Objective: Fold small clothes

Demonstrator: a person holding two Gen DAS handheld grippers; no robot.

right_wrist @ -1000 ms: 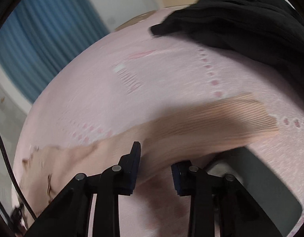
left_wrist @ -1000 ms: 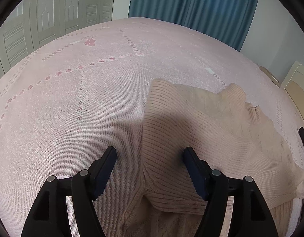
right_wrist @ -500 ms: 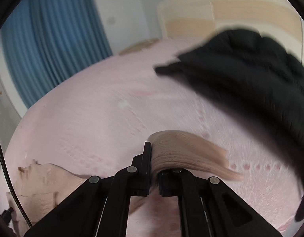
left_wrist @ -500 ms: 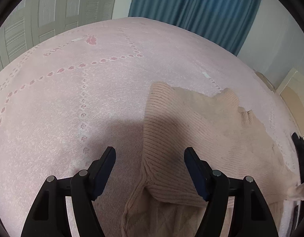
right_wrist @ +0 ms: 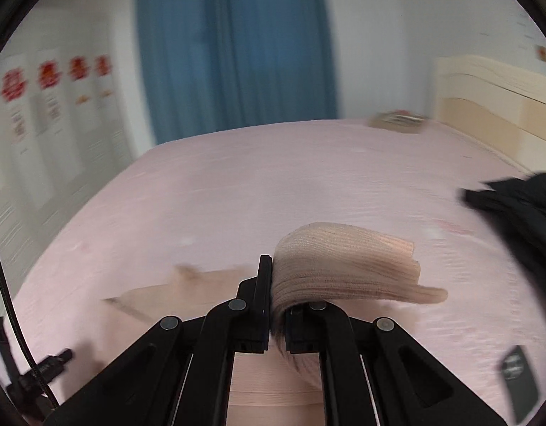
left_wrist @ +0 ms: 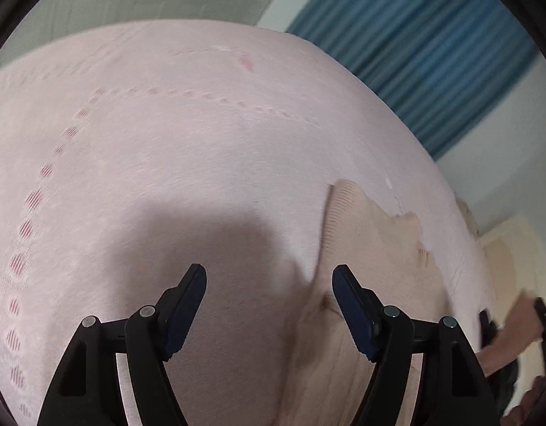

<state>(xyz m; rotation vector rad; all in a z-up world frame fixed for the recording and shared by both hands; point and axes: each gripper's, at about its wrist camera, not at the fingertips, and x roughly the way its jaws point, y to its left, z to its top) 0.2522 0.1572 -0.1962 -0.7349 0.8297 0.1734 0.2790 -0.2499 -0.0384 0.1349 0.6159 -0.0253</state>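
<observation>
Left wrist view: a beige ribbed knit sweater (left_wrist: 361, 284) lies flat on a pink bedspread (left_wrist: 166, 177), to the right of the left gripper (left_wrist: 269, 305). The knit looks soft, light and floppy, so it will likely sag and drape from wherever it is lifted; a ribbed edge or cuff, pinched through the full thickness, seems the best hold. This gripper's fingers (left_wrist: 187, 301) are spread wide and hold nothing; the right-hand finger sits over the sweater's left edge, though contact cannot be told through the blur. Right wrist view: the right gripper (right_wrist: 278, 305) has its fingers (right_wrist: 264, 284) pressed together, pinching a ribbed beige sleeve end (right_wrist: 347, 266), which arches over to the right of the grip and droops. The rest of the sweater lies on the bedspread below and left of this gripper. A black garment (right_wrist: 521, 213) lies on the bed far right of the sleeve.
</observation>
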